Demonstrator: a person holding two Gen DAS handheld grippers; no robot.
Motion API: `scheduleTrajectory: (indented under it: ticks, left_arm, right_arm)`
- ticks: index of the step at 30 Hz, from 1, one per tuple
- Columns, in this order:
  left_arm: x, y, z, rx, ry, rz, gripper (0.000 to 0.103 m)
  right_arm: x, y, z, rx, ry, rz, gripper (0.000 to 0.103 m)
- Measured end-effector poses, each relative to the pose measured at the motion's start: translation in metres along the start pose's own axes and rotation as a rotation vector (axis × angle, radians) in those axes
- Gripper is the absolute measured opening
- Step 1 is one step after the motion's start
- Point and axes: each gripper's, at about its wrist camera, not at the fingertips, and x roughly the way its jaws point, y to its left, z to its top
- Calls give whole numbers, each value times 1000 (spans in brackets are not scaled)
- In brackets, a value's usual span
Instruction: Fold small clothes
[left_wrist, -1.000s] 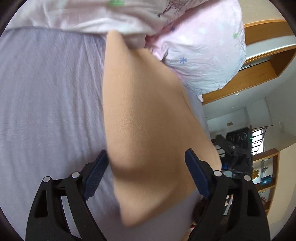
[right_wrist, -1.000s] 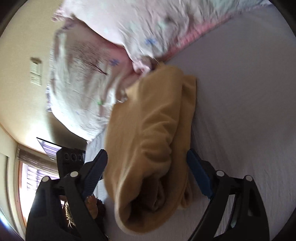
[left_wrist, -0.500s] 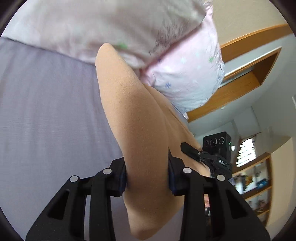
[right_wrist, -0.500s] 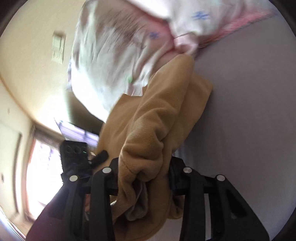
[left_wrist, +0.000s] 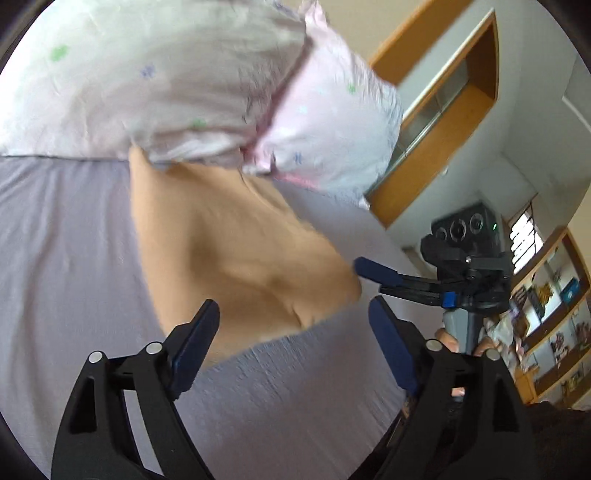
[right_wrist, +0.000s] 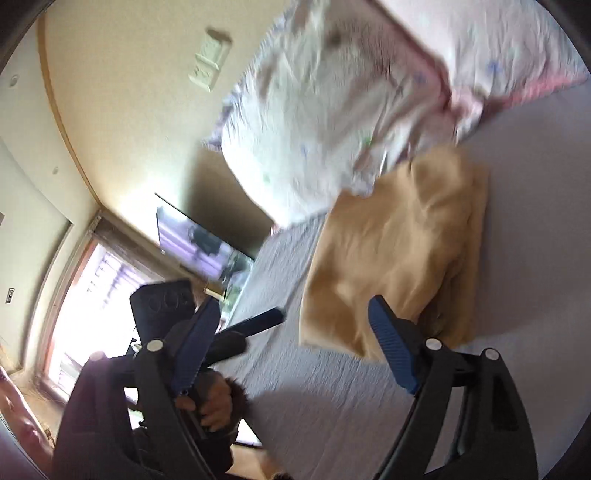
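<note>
A tan fleece garment lies folded on the grey bed sheet, its far edge against the pillows. It also shows in the right wrist view. My left gripper is open and empty, just short of the garment's near edge. My right gripper is open and empty, near the garment's near corner. The right gripper also shows at the right of the left wrist view, beside the garment. The left gripper's finger shows in the right wrist view.
Two pale floral pillows lie at the head of the bed, also in the right wrist view. A wooden wall unit and shelves stand beyond the bed. A window and a screen are at the left.
Both grippers were shut on the tan garment half a second ago. They have opened and drawn back, and the garment now lies on the sheet.
</note>
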Motion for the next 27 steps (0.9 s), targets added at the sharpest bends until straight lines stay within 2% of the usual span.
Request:
scheduleTrajectory:
  ticks: [2,3,4,5,6,7,9,10,11,13,15,20,27]
  left_arm:
    - [22,6,-1,-20,56,45,85]
    - [33,11,-5,-29,105,91,84]
    - [34,11,-10,-26,117,107,84]
    - [30,10,-14,-14,109,113,84]
    - [24,8,-18,-4,99,121,84]
    - [16,5,-21,10,87,145,85]
    - [-2,1,-30,33,59,226,98]
    - [-8,0,-34,41,44,276,101]
    - [-10,-2,-37,49,36,316,102]
    - [-13,-3,-48,71,39,444,102]
    - [-5,-1,-51,82,62,516,102]
    - [18,13,-55,91,123,609,102]
    - [24,12,-63,137,141,661,102]
  right_arm:
    - [13,-11,2,45,16,-74,82]
    - [16,-22,2,81,18,-137,81]
    - [15,-28,1,104,12,-214,71]
    - [13,-31,1,109,3,-273,69]
    - [6,-30,-3,97,-15,-299,70]
    - [-4,-28,-11,74,-36,-338,79]
    - [-18,-11,-25,-19,-82,-443,88]
    - [-20,-3,-31,-70,-93,-493,91]
    - [-19,3,-38,-119,-95,-550,92]
    - [-10,15,-55,-219,-75,-673,92]
    - [9,21,-65,-295,-33,-765,92]
    - [26,12,-87,-359,28,-854,92]
    - [43,-1,-95,-348,82,-879,95]
